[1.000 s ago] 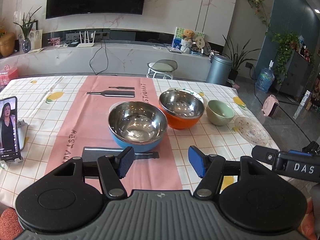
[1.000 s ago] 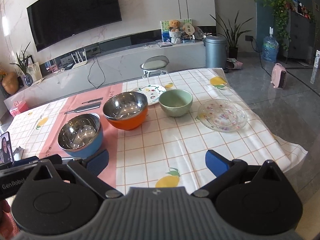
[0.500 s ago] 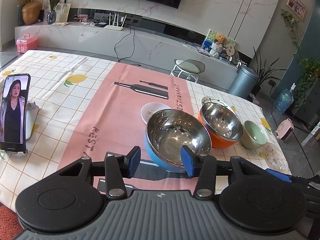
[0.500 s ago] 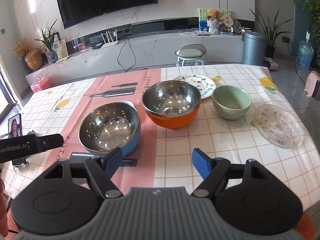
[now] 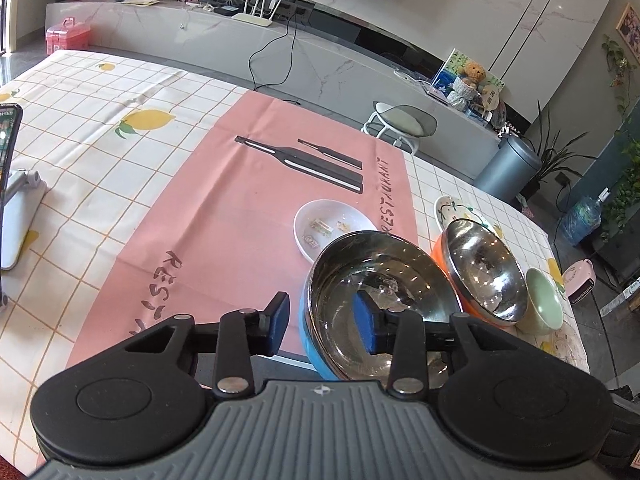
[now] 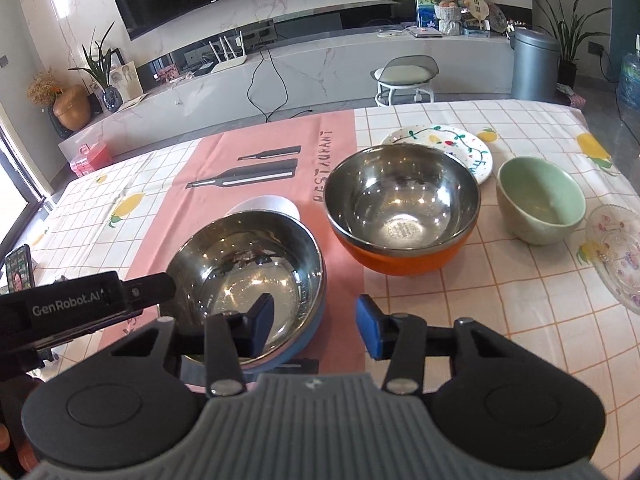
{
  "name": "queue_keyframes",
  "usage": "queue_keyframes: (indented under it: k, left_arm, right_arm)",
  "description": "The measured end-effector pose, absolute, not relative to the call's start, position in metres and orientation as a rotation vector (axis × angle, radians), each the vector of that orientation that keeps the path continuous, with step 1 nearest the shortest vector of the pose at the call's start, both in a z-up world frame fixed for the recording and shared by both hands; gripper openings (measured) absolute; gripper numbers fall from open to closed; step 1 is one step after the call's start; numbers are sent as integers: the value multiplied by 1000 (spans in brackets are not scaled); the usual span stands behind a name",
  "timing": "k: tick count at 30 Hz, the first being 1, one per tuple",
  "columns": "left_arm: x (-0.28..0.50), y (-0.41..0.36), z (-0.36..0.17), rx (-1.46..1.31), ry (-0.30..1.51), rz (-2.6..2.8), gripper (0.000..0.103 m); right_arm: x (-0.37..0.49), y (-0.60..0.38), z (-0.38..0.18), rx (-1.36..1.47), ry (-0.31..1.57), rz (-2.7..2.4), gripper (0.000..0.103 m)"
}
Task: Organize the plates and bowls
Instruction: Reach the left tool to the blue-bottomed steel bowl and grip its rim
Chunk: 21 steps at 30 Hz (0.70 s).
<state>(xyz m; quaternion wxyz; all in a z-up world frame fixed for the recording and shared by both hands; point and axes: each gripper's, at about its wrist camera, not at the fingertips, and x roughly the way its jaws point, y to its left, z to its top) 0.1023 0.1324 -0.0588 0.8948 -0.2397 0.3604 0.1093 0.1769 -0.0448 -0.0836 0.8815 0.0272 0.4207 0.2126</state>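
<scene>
A blue steel bowl (image 5: 372, 276) (image 6: 244, 256) sits on the pink runner. My left gripper (image 5: 322, 318) is open and straddles its left rim, one finger inside, one outside. My right gripper (image 6: 310, 324) is open and straddles its right rim the same way. An orange steel bowl (image 6: 400, 208) (image 5: 482, 268) stands to its right, then a green bowl (image 6: 540, 200) (image 5: 544, 306). A small white dish (image 5: 332, 226) lies behind the blue bowl. A painted plate (image 6: 444, 144) lies behind the orange bowl. A clear glass plate (image 6: 616, 252) lies at the far right.
A phone on a stand (image 5: 8, 152) (image 6: 18, 272) is at the table's left edge. The left gripper's body (image 6: 80, 304) reaches in from the left in the right wrist view. The table's right edge drops off past the glass plate.
Both grippers have moved forward and down onto the blue bowl, so each now has one finger inside its rim. The bowls have not moved.
</scene>
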Motion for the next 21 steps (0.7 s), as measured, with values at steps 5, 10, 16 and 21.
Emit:
queue_keyframes:
  k: [5,10,16,21]
  left_arm:
    - [111,131,-70,-502,782,223,27]
    - [112,131,-73,-491,796,234,13]
    - [99,132,-66,-490,785,232,12]
    - [77,126,-57,-487,799,230,12]
  right_arm:
    - [184,-37,-95,69,910,433,32]
    - [185,-32,-100,67,931,431,17]
    - [178,-31,-94,64,929,428,16]
    - [158,-36,-86,64,934,430,16]
